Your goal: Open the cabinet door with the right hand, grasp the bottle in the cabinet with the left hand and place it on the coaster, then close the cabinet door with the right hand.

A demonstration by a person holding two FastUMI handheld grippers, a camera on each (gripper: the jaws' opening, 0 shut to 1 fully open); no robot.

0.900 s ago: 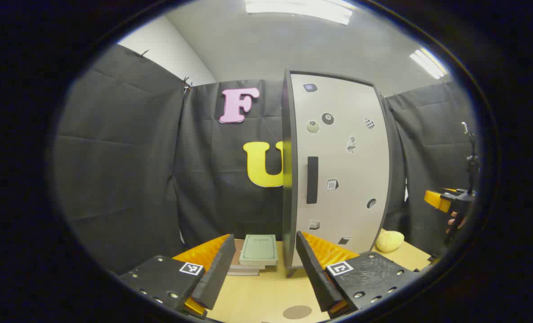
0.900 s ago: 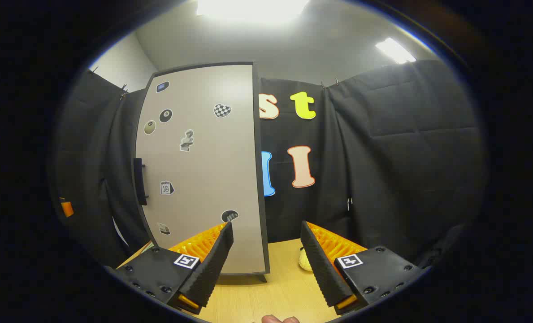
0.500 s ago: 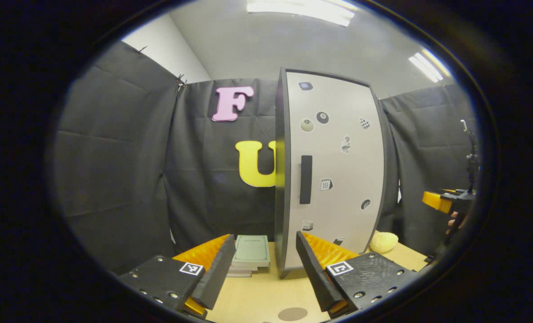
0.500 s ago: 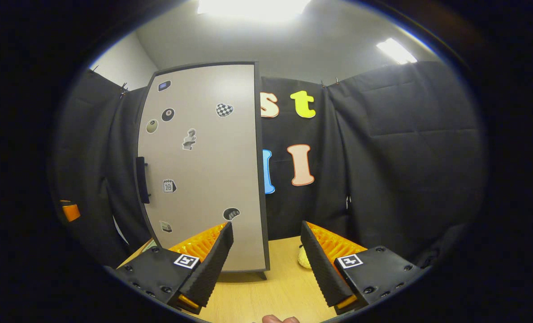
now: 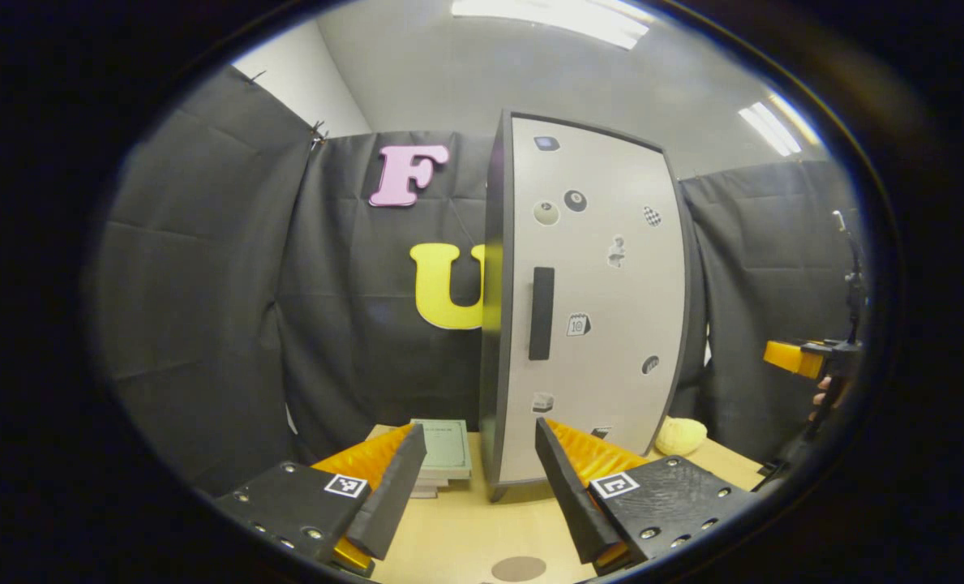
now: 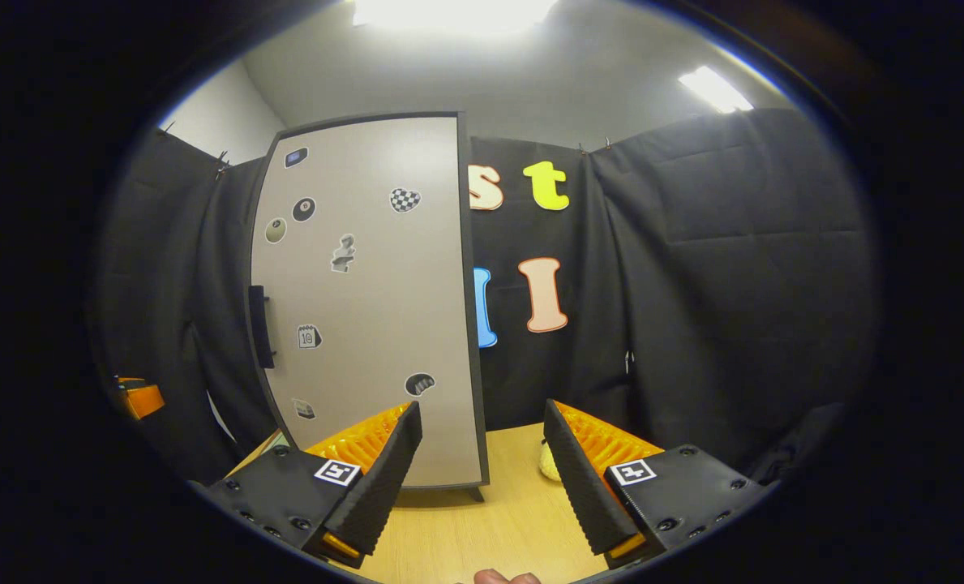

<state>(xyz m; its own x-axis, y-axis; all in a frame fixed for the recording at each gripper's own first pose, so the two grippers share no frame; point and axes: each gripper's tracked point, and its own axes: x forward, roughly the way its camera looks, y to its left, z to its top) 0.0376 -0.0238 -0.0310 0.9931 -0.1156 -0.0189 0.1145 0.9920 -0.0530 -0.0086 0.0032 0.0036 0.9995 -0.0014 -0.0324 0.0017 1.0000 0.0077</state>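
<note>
1. My left gripper (image 5: pixel 473 487) hung with its fingers spread and nothing between them, low over the surface (image 5: pixel 457 535). Over the last second it had drifted: the cabinet (image 5: pixel 587 300) slid leftward across the left gripper view and stood taller in it, so I judged I had swung that gripper a little to the right and closer.

2. My right gripper (image 6: pixel 482 478) was likewise spread and empty, pointing past the cabinet's right edge. Its view had barely shifted, so that hand had mostly held its place. In the left gripper view it showed far off at the right edge (image 5: pixel 806 361), well apart from the door.

3. The cabinet door (image 6: pixel 360 308) was flush and unopened, its dark handle (image 5: pixel 541 313) untouched. The handle sat near the door's left edge in both views.

4. The bottle was out of sight, presumably behind that door. The coaster (image 5: pixel 518 568), a brown disc, lay on the surface just ahead of my left gripper.

5. Farther out stood a stack of books (image 5: pixel 443 450) left of the cabinet and a pale yellow lump (image 5: pixel 680 435) to its right.

6. My reading: the first step was not yet begun. The right gripper needed to cross to the handle, and the left was only lining up to reach in afterward.
</note>
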